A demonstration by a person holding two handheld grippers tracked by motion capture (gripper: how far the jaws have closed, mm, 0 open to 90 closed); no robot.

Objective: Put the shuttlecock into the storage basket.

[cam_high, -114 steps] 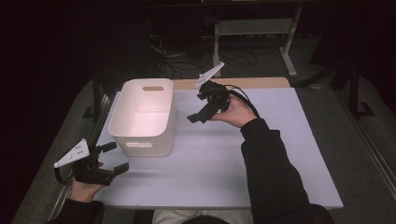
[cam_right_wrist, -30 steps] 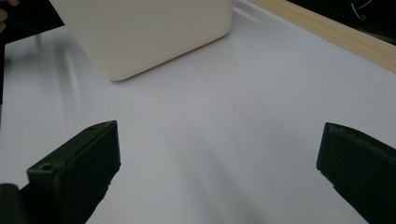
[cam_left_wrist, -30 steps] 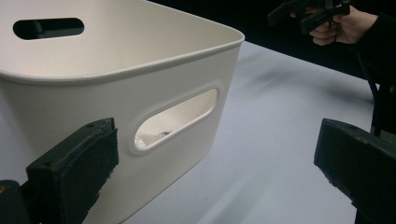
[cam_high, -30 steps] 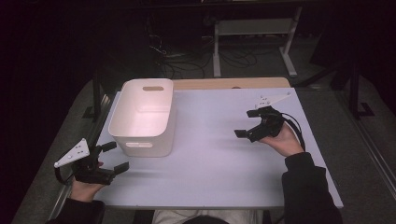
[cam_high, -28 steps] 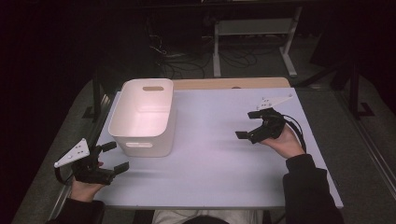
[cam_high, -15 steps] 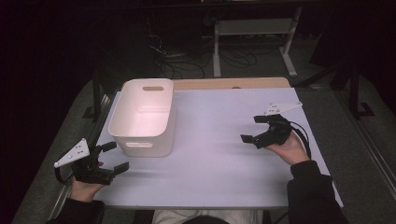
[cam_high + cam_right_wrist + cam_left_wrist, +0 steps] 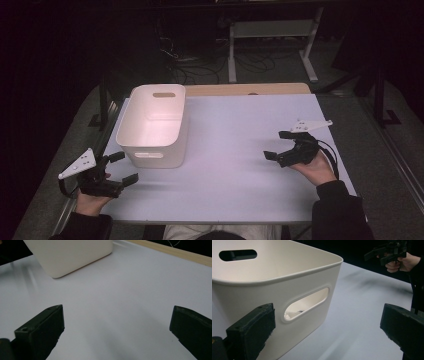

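A white plastic bin [image 7: 155,125] with handle slots stands on the left half of the white table [image 7: 235,165]. My left gripper [image 7: 122,167] rests open at the table's front left corner, just in front of the bin [image 7: 277,290], nothing between its jaws. My right gripper [image 7: 277,145] is open and empty above the right side of the table, pointing left toward the bin [image 7: 67,255]. The left gripper view also shows the right gripper [image 7: 382,255] far off, and something small and dark lying inside the bin, seen through its handle slot [image 7: 305,303].
A wooden strip [image 7: 245,89] runs along the table's far edge. Behind it the dark floor holds cables and a metal stand [image 7: 272,35]. Dark frame posts stand at the table's left and right sides.
My right gripper has drawn back from over the bin's far right corner to the right side of the table, lower and nearer the person. The left gripper has stayed put.
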